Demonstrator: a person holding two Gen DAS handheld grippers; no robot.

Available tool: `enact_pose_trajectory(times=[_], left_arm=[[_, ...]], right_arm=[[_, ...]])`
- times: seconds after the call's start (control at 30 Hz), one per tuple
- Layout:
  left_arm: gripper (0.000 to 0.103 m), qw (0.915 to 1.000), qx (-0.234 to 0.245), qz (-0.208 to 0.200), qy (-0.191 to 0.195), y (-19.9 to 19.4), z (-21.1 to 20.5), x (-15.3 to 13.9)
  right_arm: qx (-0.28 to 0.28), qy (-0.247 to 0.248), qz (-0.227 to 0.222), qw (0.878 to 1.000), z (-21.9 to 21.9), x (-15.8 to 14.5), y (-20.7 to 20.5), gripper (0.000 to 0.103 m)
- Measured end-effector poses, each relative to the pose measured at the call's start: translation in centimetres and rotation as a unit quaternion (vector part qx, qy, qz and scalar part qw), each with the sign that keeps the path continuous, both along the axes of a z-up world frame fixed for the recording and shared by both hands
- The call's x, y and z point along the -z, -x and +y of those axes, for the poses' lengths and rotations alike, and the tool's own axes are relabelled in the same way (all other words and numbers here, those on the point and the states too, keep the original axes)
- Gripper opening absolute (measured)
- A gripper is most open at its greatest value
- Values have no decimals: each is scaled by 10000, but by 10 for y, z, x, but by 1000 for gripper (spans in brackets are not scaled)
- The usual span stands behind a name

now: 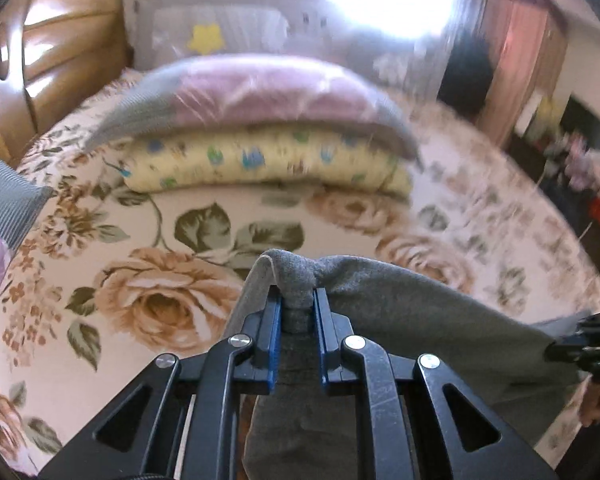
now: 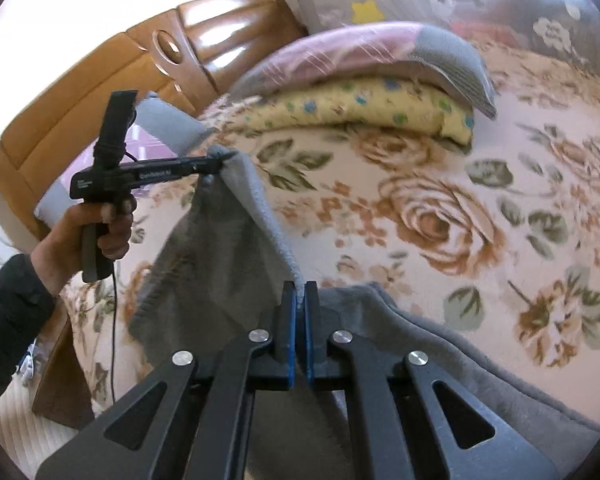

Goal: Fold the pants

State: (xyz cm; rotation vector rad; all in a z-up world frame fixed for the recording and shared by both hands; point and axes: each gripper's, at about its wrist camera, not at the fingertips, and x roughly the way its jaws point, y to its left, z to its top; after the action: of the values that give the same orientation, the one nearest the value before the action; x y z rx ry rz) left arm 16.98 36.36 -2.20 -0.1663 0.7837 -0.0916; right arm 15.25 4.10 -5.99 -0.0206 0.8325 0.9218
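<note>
Left hand-held gripper (image 1: 297,300): clenched on a bunched fold of the grey fleece pants (image 1: 420,312), cloth wadded between its blue pads. Right hand-held gripper (image 2: 300,300): pads pinched nearly together on a thin edge of the same pants (image 2: 220,248).

Pants hang between both tools, lifted over the floral rose-print bed cover (image 1: 140,240); the rest trails beneath and right of the right tool.

Right wrist view only: the left tool side-on and the person's left hand (image 2: 96,224) on its handle.

Ahead of both: yellow flower-print folded quilt (image 1: 260,164) under a pink-and-grey pillow (image 1: 260,92).
</note>
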Motion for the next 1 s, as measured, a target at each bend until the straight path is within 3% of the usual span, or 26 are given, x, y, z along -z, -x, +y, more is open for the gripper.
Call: enact_pose_trajectory(times=[0.2,0.53,0.67,0.83,0.9,1.0], left_arm=[[13,9982,-229,-180,515,73,5,11],[14,9872,-842,380,1298,143,24,69],[14,9842,-941,421,1440,167,24,75],[14,9863,-817,374,1385,183,13,73],[18,9861,-739,515,1394,185,10,80],[24,9795,-910,910,1553,191,12,94]], right_arm=[[-591,162,-160,9980,1,7,48,4],[-1076,601,340,9918,15,60,93,4],[-1195,738,376,9894,16,68,103,4],[-1220,835,269,9886,8,66,111,4],[-1191,887,292,9885,5,67,110,4],[-1211,1179,655,9834,8,77,104,9]])
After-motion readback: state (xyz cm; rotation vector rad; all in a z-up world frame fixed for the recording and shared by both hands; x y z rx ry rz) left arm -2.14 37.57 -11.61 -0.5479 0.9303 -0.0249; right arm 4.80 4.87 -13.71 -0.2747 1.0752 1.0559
